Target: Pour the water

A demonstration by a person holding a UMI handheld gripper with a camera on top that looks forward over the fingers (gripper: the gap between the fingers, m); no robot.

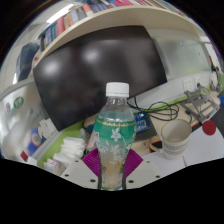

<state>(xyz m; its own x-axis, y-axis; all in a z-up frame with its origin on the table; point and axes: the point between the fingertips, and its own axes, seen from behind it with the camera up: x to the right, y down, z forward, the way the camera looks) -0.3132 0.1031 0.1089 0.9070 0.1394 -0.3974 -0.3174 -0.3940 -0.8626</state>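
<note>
Gripper view looks forward over a white bench [190, 150] toward a large dark monitor [95, 70] that fills much of the background, with a shelf of books [75, 15] above it. A clear plastic water bottle [116, 135] stands upright just ahead of the camera, white cap [118, 90] on top and a green label [115, 130] round its middle. At the bottle's lower part a magenta pad [93, 160] of the gripper [112, 172] shows beside it on one side (the other pad is hidden behind the bottle or too dim to make out), so the bottle sits between the fingers; whether both press on it I cannot tell. Beyond the bottle and off to one side, well apart from it, a pale paper cup [175, 135] stands upright on the bench with its mouth open upward. A dark cable [160, 108] loops across the bench behind the cup, and near it lies a small red object [208, 128]. On the other side of the bottle sits a heap of white, crumpled-looking material [70, 150].
</note>
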